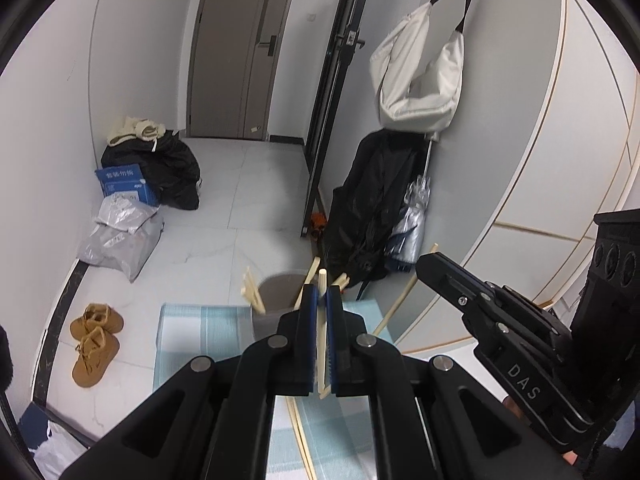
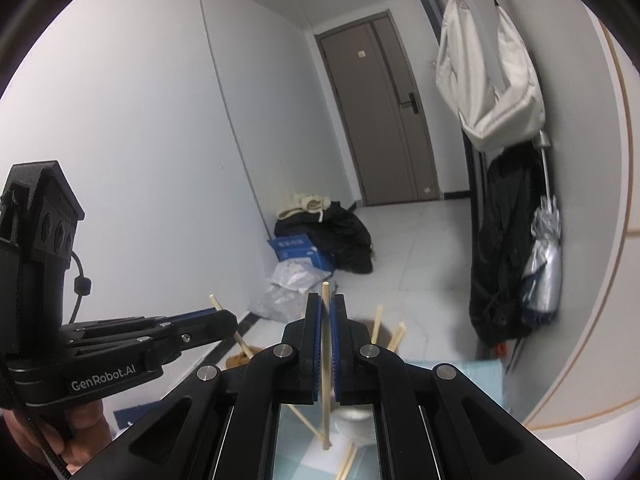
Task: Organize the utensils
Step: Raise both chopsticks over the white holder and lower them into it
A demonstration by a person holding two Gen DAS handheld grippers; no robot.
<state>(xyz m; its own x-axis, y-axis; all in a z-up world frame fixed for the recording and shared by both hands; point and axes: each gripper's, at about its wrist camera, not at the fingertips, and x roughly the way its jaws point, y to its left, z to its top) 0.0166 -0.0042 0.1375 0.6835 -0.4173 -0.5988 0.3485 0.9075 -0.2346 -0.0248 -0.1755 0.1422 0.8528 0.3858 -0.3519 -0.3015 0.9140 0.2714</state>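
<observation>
Left gripper (image 1: 322, 300) clamps one chopstick (image 1: 321, 328), its long axis running along the fingers. Right gripper (image 2: 327, 308) likewise pinches its own chopstick (image 2: 327, 360). Both hang above the blue mat (image 1: 192, 320). Grey holder cup (image 1: 276, 292) sits just ahead and below, at the mat's far edge, other sticks already in it. Left looks nearer. Loose sticks (image 2: 346, 464) remain on the mat.

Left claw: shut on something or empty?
Shut on a chopstick: the left claw has its blue pads pressed against the stick, which rises above the gray cup.
</observation>
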